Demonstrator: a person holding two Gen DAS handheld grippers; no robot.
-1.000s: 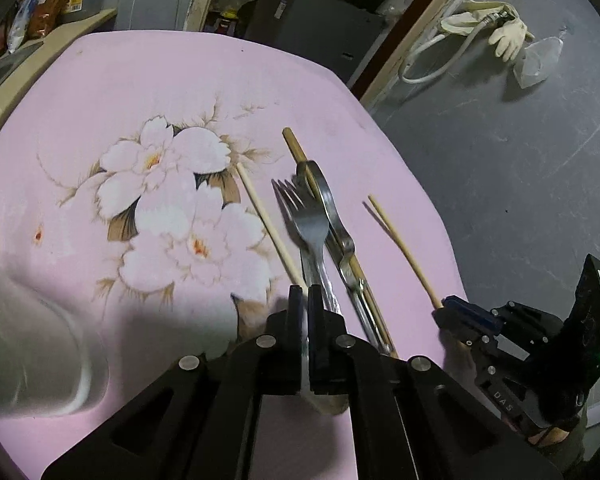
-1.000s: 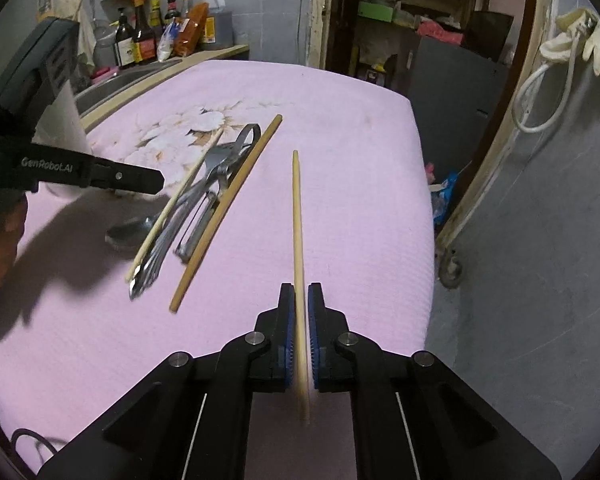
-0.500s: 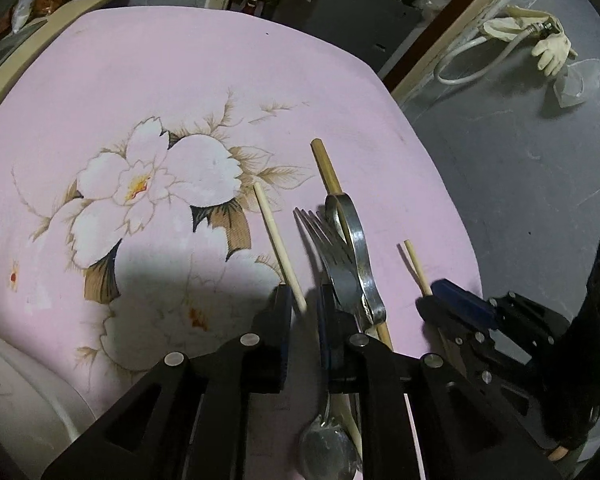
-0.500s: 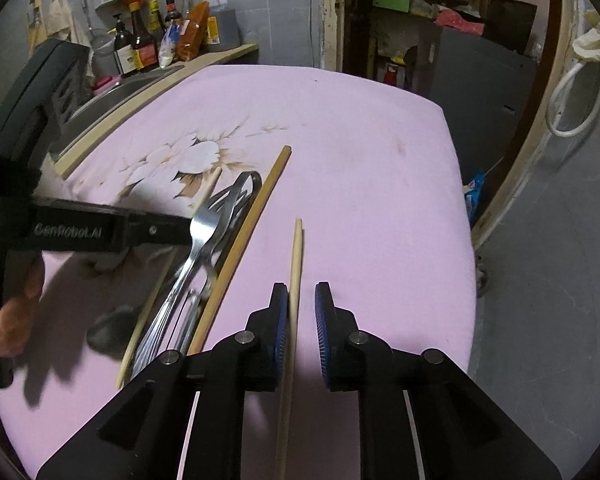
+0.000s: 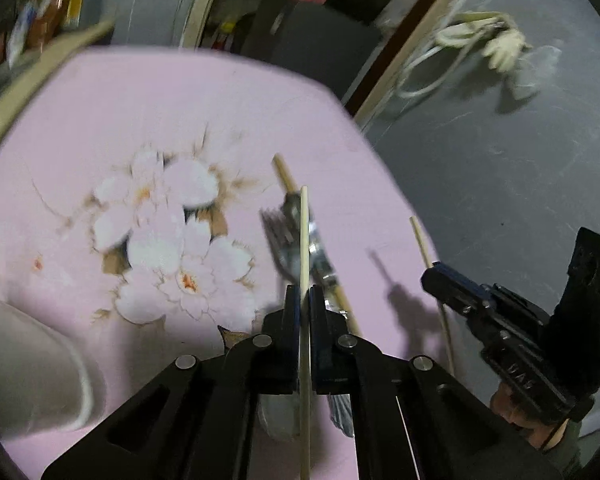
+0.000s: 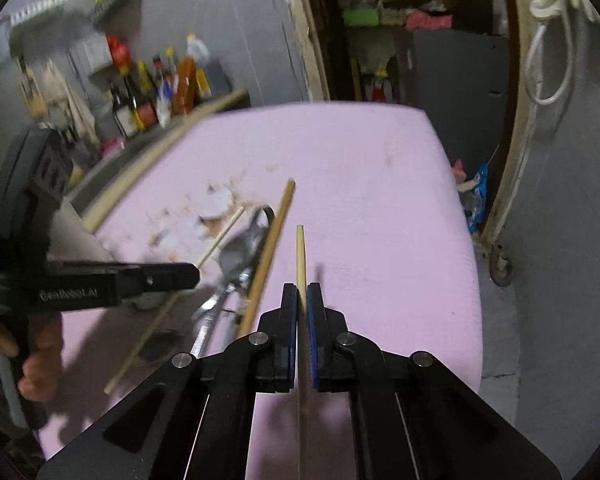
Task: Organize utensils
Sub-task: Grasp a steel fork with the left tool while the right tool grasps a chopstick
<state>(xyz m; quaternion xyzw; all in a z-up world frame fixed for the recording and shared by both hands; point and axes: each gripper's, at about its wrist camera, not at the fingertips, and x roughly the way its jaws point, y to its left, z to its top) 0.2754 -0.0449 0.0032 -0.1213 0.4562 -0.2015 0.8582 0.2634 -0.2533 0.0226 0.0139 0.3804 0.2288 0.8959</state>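
low in the left wrist view the left gripper [image 5: 304, 294] is clenched on a thin pale chopstick [image 5: 304, 248] that runs up the middle of the frame. low in the right wrist view the right gripper [image 6: 301, 294] is likewise clamped on a second chopstick [image 6: 300, 254]. beyond the left fingers a fork [image 5: 282, 236] lies on the pink flowered cloth [image 5: 100, 128], beside metal tongs [image 5: 318, 248] that rest over a thicker wooden stick [image 5: 284, 174] (the spot is blurred, so exact contact is hard to tell). a white cup [image 5: 24, 364] sits at the lower left edge. at the far upper left of the right wrist view, bottles [image 6: 156, 88] stand on a counter.
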